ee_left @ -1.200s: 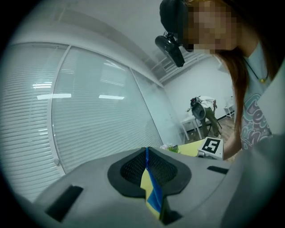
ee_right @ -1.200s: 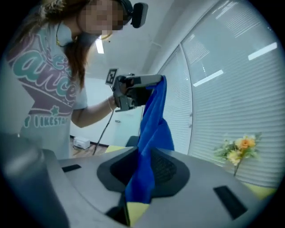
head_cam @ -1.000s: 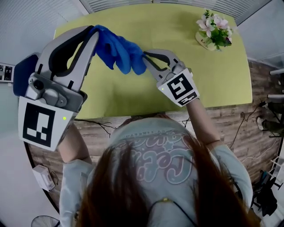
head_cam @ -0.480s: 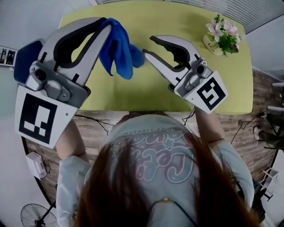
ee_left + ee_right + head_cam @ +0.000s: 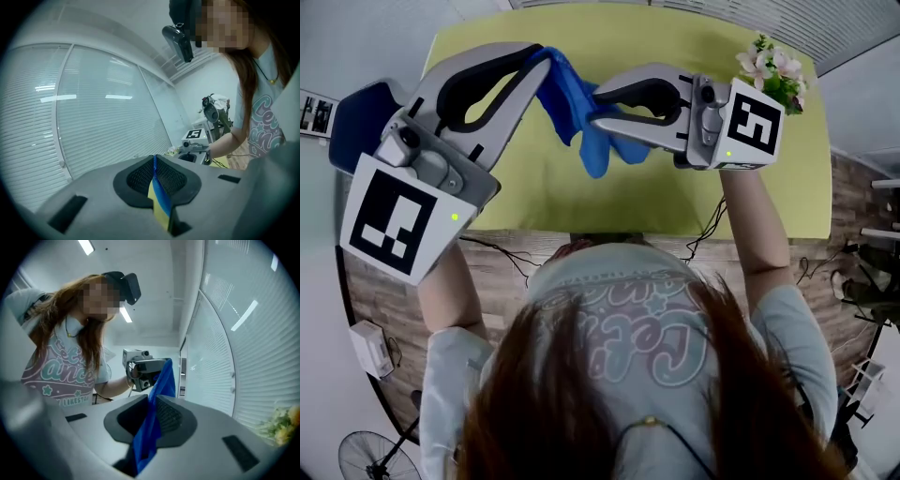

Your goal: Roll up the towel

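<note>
We hold the blue towel (image 5: 572,94) up in the air over the counter (image 5: 656,192). Our left gripper (image 5: 539,56) keeps its fingers clenched on one edge. Our right gripper (image 5: 598,105) has just been closing its fingers, which pinch the cloth hanging between them.

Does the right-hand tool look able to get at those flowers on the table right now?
Probably not yet. The flowers stand close by the right gripper with nothing between, but its jaws have just been closing on the blue towel, so they are taken.
</note>
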Demonstrator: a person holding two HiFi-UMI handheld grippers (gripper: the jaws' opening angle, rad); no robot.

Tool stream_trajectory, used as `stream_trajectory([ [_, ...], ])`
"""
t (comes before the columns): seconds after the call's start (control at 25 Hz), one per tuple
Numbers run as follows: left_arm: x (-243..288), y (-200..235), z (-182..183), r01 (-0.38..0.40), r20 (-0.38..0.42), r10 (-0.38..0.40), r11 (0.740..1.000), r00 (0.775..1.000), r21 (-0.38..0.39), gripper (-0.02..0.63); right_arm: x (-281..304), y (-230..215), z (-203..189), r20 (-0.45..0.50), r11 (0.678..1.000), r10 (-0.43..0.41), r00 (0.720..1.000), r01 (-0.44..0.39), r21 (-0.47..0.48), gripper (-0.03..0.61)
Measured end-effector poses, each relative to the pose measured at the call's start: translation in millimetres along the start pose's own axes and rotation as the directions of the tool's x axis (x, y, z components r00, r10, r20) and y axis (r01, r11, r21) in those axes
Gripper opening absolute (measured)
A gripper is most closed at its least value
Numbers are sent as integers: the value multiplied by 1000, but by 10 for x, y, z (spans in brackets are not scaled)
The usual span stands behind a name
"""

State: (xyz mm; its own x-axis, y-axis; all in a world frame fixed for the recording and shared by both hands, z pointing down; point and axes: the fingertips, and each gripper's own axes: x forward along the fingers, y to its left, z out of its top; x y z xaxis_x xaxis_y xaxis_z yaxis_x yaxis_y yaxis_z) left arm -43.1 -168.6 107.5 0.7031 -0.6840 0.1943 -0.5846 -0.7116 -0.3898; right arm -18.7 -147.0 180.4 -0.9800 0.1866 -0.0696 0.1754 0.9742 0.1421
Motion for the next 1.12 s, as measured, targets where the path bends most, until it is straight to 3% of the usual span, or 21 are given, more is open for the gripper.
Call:
stream_trajectory([
  [0.16,-23,-9,-3,0,7,0,1000,1000,4,21,58,-119,-220,-79,996,-87,993,88,-1,48],
  [0.32,-3,5,62,-2,36,2,1000,999,-21,21,102,-64,-553,-131,994,-79,988,89,69,51],
  [0.52,39,42,37,-20,35,20,1000,999,-20,21,272,-46,-688,-101,990,-99,990,109,89,81],
  [0.64,-56,80,-18,-35,24,36,999,999,-20,21,389,-20,-697,-79,990,-95,992,103,93,28],
  [0.76,-155,160,-135,-67,2,68,998,998,-13,21,421,26,-737,-102,992,-88,991,97,80,26],
  [1.12,-156,340,-593,-144,-67,141,989,988,-45,21,-7,-291,-863,-267,962,-271,925,273,-33,26],
])
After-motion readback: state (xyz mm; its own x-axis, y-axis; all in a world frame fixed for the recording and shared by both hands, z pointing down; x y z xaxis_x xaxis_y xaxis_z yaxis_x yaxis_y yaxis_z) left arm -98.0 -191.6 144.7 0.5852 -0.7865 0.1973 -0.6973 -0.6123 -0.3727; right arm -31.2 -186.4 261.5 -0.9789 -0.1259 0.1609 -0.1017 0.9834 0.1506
